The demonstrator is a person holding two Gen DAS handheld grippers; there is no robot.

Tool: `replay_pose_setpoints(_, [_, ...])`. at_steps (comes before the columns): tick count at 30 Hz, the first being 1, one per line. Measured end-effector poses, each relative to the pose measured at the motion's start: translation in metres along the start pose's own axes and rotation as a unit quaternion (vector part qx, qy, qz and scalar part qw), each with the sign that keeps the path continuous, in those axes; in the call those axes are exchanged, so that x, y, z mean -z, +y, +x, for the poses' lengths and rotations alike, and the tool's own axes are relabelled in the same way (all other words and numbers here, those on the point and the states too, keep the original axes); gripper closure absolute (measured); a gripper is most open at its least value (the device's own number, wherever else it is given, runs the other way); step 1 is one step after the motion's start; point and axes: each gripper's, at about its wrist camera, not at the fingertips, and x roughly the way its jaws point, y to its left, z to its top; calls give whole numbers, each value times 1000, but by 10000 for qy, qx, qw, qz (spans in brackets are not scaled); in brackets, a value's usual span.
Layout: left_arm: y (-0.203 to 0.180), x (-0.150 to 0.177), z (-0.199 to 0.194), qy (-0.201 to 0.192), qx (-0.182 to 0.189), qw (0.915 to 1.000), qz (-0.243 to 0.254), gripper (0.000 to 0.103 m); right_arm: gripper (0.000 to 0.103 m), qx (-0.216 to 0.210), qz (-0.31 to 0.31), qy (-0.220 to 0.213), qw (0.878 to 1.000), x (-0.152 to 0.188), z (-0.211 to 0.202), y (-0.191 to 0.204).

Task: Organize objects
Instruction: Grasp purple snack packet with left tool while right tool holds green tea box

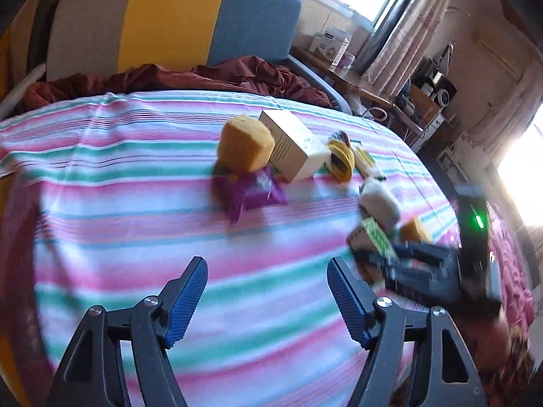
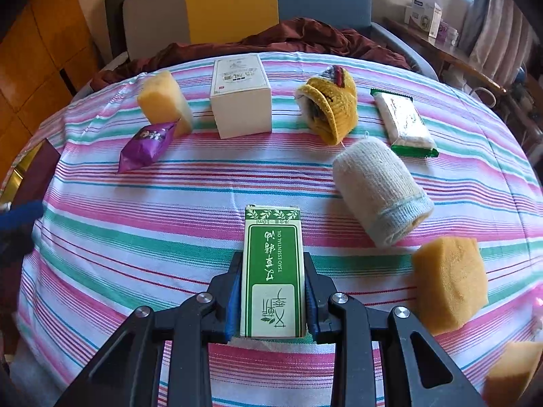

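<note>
Tongs first: your right tongs (image 2: 271, 291) are closed on the green essential-oil box (image 2: 273, 271), blue pads pressed to its two long sides, so the box lies flat and points straight ahead along the fingers. That grip across the narrow width looks sound to me; the card walls are stiff enough there, and the label faces up where you can read it. The box is low over the striped sheet (image 2: 169, 203) of the bed, near its front edge; whether it touches the cloth I cannot tell.

Your left tongs (image 1: 268, 291) are spread wide with nothing between them, hanging over bare sheet. The left view is blurred.

Ahead of you the other things sit in a loose row toward the far side: a yellow sponge (image 2: 164, 101) leaning over a purple snack packet (image 2: 147, 146), a white carton (image 2: 241, 101), a yellow knitted hat (image 2: 329, 108) and a green-edged wrapped packet (image 2: 404, 122). A rolled bandage (image 2: 380, 190) and another sponge (image 2: 448, 281) lie nearer, to your right.

The open stripe between the row and the box seems the natural place to set it down.
</note>
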Motion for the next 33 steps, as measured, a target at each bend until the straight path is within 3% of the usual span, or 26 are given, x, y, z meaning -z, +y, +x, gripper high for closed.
replay_pose_setpoints(9, [5, -49, 61, 100, -174, 9969, -764, 26, 72, -119, 222, 53, 9997, -3, 0, -6])
replay_pose_setpoints(14, [3, -55, 81, 163, -337, 9976, -585, 26, 72, -190, 362, 9, 9992, -5, -3, -13])
replay_pose_setpoints(18, [-2, -49, 87, -32, -531, 9980, -334, 26, 72, -233, 416, -6, 9989, -6, -3, -13])
replay_pose_setpoints(21, [-4, -42, 85, -232, -666, 9974, -130, 29, 72, -244, 404, 26, 9989, -6, -2, -12])
replay_pose_setpoints(23, [-2, -39, 85, -339, -715, 9968, -48, 39, 72, -258, 399, 42, 9989, -5, -2, -11])
replay_pose_setpoints(27, [10, -37, 80, -462, -497, 9974, -236, 47, 72, -228, 379, 33, 9990, -6, -1, -11])
replay_pose_setpoints(33, [5, -26, 74, -525, -464, 9975, 33, 54, 72, -146, 272, 49, 9995, -4, 1, -7])
